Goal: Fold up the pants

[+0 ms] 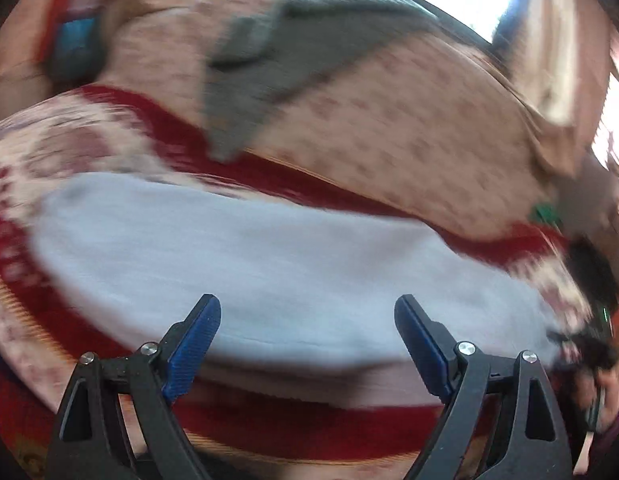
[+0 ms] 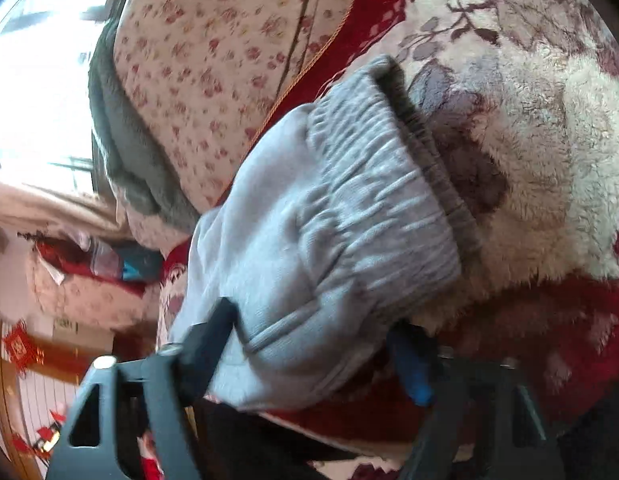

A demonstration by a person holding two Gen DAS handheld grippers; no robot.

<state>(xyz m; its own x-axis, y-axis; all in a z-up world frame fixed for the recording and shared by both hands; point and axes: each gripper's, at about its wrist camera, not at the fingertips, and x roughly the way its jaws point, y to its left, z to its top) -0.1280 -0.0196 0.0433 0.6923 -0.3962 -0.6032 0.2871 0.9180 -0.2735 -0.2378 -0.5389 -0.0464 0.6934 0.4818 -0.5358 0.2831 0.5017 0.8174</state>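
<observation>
Between the right gripper's [image 2: 309, 344] fingers sits the waistband end of the grey pants [image 2: 309, 220]; both fingers lie against the bunched cloth, grasping it. The pants rest on a red-and-cream fleece blanket [image 2: 541, 168]. Over the same pants [image 1: 249, 256], blurred in the left view, the left gripper [image 1: 307, 320] hangs released, nothing between its blue pads [image 1: 193, 348]. Beyond lie a floral quilt [image 1: 409, 128] and a grey cloth [image 1: 277, 60].

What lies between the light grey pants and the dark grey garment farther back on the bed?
In the left wrist view, a red band of the fleece blanket and the floral quilt separate the light grey pants from the dark grey garment.
</observation>
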